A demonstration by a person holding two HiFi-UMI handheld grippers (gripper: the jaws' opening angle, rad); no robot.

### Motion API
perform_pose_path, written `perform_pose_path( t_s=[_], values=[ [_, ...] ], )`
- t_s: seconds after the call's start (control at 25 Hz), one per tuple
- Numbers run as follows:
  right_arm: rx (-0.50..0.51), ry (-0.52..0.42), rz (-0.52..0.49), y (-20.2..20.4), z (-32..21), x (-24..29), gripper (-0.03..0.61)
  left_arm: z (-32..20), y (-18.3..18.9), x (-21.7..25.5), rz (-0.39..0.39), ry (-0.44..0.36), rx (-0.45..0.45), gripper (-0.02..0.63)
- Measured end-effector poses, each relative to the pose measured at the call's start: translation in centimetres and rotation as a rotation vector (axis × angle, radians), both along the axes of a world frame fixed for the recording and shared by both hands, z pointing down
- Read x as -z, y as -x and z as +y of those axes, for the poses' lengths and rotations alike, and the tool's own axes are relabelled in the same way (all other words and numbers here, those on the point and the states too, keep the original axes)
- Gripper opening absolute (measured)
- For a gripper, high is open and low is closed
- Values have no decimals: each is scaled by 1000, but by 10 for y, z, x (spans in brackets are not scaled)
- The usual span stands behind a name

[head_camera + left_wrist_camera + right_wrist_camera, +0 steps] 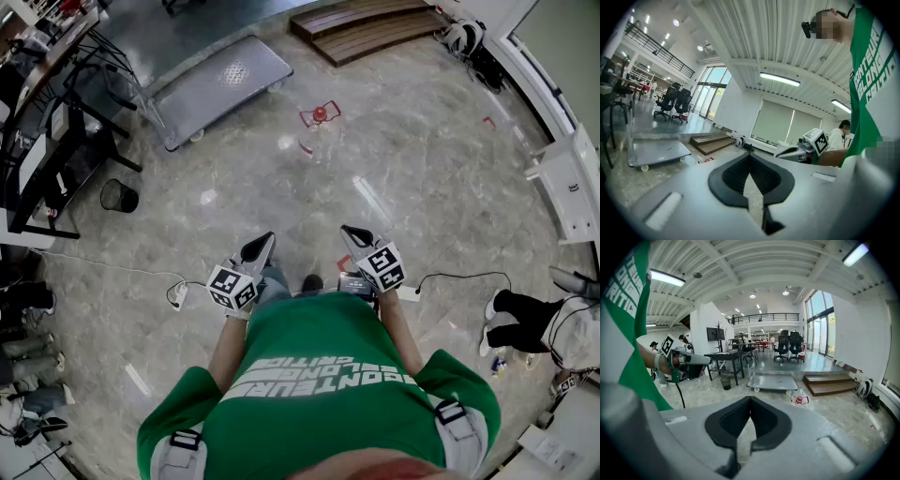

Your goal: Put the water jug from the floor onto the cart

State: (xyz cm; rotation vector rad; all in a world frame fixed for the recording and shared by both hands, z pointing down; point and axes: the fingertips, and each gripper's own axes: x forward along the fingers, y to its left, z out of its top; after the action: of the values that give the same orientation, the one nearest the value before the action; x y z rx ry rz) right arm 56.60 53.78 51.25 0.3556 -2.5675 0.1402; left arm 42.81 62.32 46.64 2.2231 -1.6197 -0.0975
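A person (319,375) holds the left gripper (265,241) and right gripper (350,232) pressed together and empty, well short of the water jug (317,131) on the floor (422,187) near the far cart (220,82). The clear jug (only its red cap (319,113) stands out) could slip from a pinch. The wheeled cart could roll under the load.

Both forearms (228,349) bent at the elbows, held out in front of the chest (319,366). Left gripper (259,246) and right gripper (356,234) sit side by side at about the same height, clearly apart, not touching, both pointing forward away from the body. Marker cubes (232,286) face up. Left jaws: pads together, nothing between them. Right jaws: same, fully closed and empty.
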Motion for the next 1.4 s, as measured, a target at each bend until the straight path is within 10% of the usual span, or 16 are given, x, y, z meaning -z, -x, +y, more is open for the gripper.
perform_pose_path(
  t_s=[0.76, 1.4],
  values=[
    [-42, 13, -30, 33, -45, 11, -8, -38, 28, 14, 4, -40, -28, 9],
    [-1, -6, -6, 135, -67, 18, -8, -67, 118, 19, 14, -52, -32, 9]
  ],
)
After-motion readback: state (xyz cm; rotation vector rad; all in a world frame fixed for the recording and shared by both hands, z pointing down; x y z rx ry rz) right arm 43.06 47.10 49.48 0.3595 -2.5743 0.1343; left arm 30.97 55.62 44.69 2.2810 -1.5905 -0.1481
